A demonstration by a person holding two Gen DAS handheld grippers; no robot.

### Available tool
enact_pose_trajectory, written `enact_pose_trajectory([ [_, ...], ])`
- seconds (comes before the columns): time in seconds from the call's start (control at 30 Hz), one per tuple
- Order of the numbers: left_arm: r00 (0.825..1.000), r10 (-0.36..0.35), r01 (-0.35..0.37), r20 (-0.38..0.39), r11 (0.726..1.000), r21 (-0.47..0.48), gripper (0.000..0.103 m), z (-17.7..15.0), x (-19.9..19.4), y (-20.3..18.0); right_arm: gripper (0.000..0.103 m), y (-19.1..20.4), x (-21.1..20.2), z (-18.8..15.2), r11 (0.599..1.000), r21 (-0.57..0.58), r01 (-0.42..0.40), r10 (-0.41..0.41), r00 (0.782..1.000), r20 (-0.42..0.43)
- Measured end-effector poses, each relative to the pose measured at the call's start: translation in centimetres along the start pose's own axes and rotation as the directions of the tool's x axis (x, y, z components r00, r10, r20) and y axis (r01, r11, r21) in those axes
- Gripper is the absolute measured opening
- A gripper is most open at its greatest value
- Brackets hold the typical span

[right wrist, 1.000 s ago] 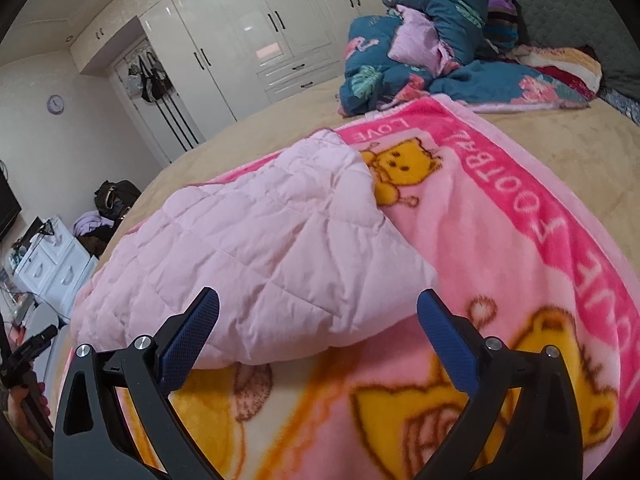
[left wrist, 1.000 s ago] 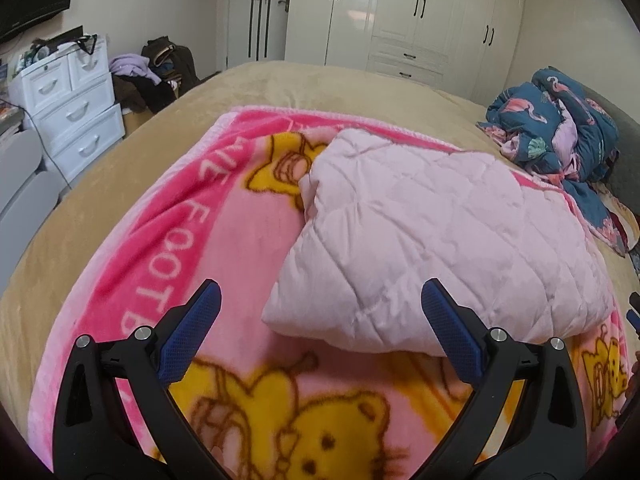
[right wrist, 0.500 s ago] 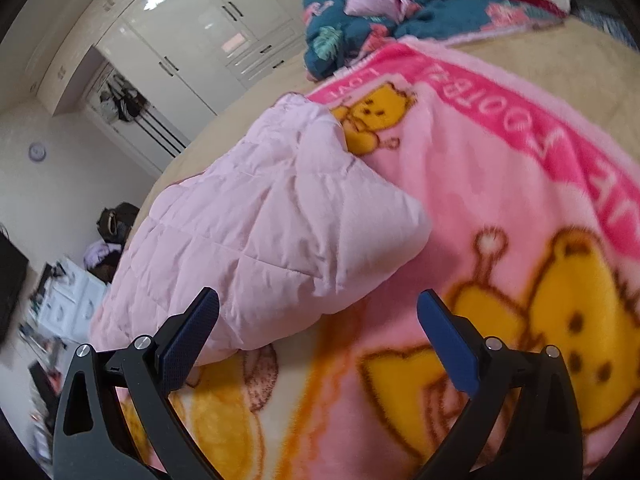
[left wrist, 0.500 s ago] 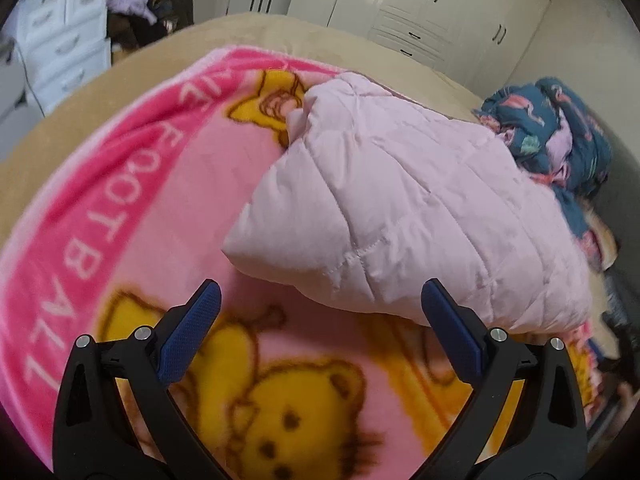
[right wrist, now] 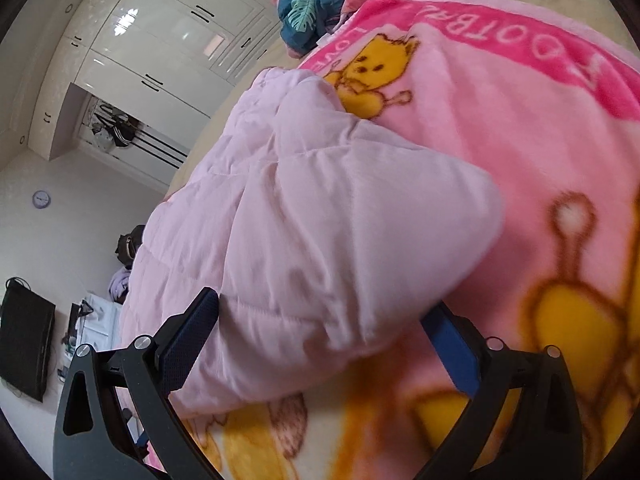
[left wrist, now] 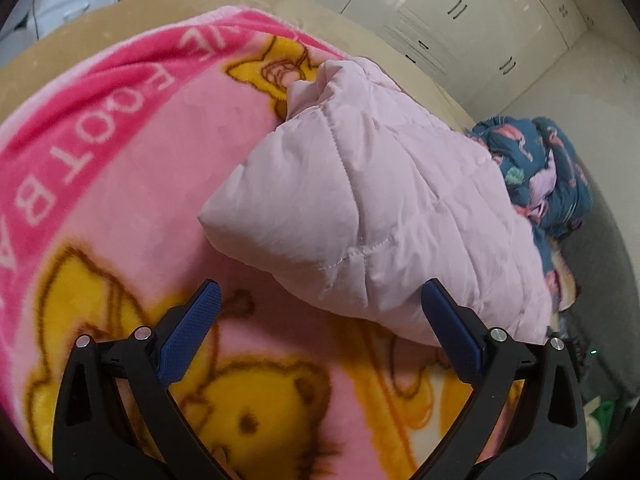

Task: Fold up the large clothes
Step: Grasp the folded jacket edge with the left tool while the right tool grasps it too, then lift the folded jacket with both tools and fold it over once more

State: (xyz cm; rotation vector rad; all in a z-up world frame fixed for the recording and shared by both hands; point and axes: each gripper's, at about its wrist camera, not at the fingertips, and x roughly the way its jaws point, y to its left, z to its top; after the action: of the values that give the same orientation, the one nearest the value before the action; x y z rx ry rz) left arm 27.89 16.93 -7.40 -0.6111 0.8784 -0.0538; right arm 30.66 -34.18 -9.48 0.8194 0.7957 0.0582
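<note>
Both grippers have dropped lower and closer to the pale pink quilted jacket (left wrist: 360, 208) than they were 1 second ago, so the garment now fills much more of each wrist view and the room behind has tilted away. The jacket lies in a puffy folded bundle on the pink cartoon-bear blanket (left wrist: 120, 184), which is spread over a tan bedspread (left wrist: 80, 40).

The left gripper (left wrist: 320, 304) has its 2 blue-padded fingers spread wide and holds nothing; its right finger pad (left wrist: 452, 336) sits just at the near hem of the jacket, while the other pad hangs over bare blanket beside a yellow bear.

The right gripper (right wrist: 320, 320) is also spread wide with nothing pinched. The jacket's near edge (right wrist: 320, 280) bulges down between its fingers, and the left pad (right wrist: 192, 336) lies against or just beside the fabric; whether it actually touches cannot be told from the blur.

Beyond the jacket, a heap of dark blue patterned bedding (right wrist: 312, 8) lies at the far side of the bed. White wardrobe doors (left wrist: 460, 20) stand behind, and a small round wall clock (right wrist: 41, 199) shows in the right wrist view.
</note>
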Motion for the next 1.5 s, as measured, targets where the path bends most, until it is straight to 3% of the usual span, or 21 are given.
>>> enact_pose_trajectory([
  [0.23, 0.995, -0.095, 0.096, 0.01, 0.986, -0.139, 0.094, 0.6, 1.6, 1.0, 0.099, -0.8, 2.5, 0.9, 0.998, 0.042, -0.035, 0.036, 0.999, -0.01],
  [0.47, 0.985, -0.167, 0.171, 0.038, 0.948, -0.27, 0.094, 1.3, 3.7, 1.8, 0.099, -0.4, 3.5, 1.5, 0.999, 0.017, -0.034, 0.034, 0.999, -0.009],
  [0.8, 0.992, -0.113, 0.127, 0.064, 0.948, -0.293, 0.095, 1.9, 6.2, 1.4, 0.098, 0.3, 4.0, 1.6, 0.998, -0.062, -0.031, 0.031, 0.999, 0.01],
  [0.93, 0.996, -0.061, 0.078, 0.07, 0.962, -0.26, 0.094, 2.0, 6.3, 0.6, 0.082, 1.1, 3.8, 1.5, 0.993, -0.118, -0.03, 0.033, 0.999, 0.023],
  [1.0, 0.997, -0.045, 0.06, 0.068, 0.971, -0.232, 0.088, 2.1, 6.2, 0.2, 0.074, 1.9, 3.5, 1.3, 0.986, -0.166, -0.016, 0.022, 0.999, 0.032],
  [1.17, 0.997, -0.008, 0.016, 0.079, 0.994, -0.108, 0.051, 2.5, 4.7, -1.8, 0.047, 5.3, 2.1, 0.4, 0.932, -0.357, 0.054, -0.027, 0.996, 0.081],
  [1.23, 0.997, 0.013, -0.009, 0.081, 0.999, -0.053, 0.043, 2.7, 4.1, -2.8, 0.043, 6.5, 1.7, 0.0, 0.905, -0.417, 0.083, -0.043, 0.994, 0.103],
  [1.5, 0.994, 0.022, -0.027, 0.105, 0.999, 0.041, 0.032, 2.9, 2.1, -4.3, 0.036, 9.6, -1.2, -1.1, 0.834, -0.545, 0.082, 0.007, 0.987, 0.158],
])
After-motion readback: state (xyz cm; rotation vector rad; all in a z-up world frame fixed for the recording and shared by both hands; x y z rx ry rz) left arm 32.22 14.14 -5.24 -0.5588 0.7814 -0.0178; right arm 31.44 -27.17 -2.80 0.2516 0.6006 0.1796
